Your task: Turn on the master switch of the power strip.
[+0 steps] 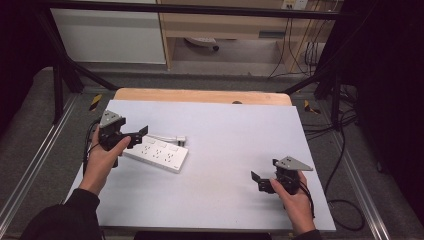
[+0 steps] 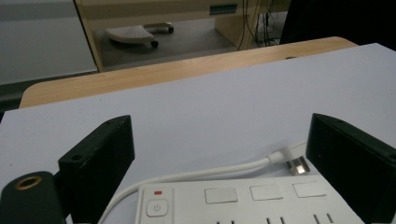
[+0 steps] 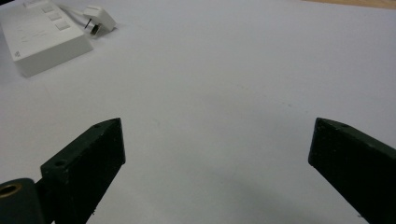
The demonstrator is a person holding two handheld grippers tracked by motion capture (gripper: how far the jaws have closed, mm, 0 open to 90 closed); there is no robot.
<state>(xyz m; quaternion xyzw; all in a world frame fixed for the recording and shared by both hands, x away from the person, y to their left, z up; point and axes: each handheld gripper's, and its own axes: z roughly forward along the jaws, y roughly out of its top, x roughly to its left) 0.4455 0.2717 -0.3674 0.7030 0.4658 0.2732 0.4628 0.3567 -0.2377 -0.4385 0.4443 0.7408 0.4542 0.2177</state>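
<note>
Left gripper (image 1: 136,136) fingers (image 2: 100,154) spread wide over the strip's (image 1: 159,153) switch end at surface (image 1: 235,145) left, right gripper (image 1: 261,182) agape and idle; risk: closing snags the cord (image 2: 205,173) or skids the strip.

Overhead view faces forward; both tongs views share the power strip (image 1: 157,153).

A pale sheet (image 1: 225,150) covers the wooden table (image 1: 200,96).

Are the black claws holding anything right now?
No. The left gripper hangs open over the white power strip without pinching it, and the right gripper is open above bare table.
</note>
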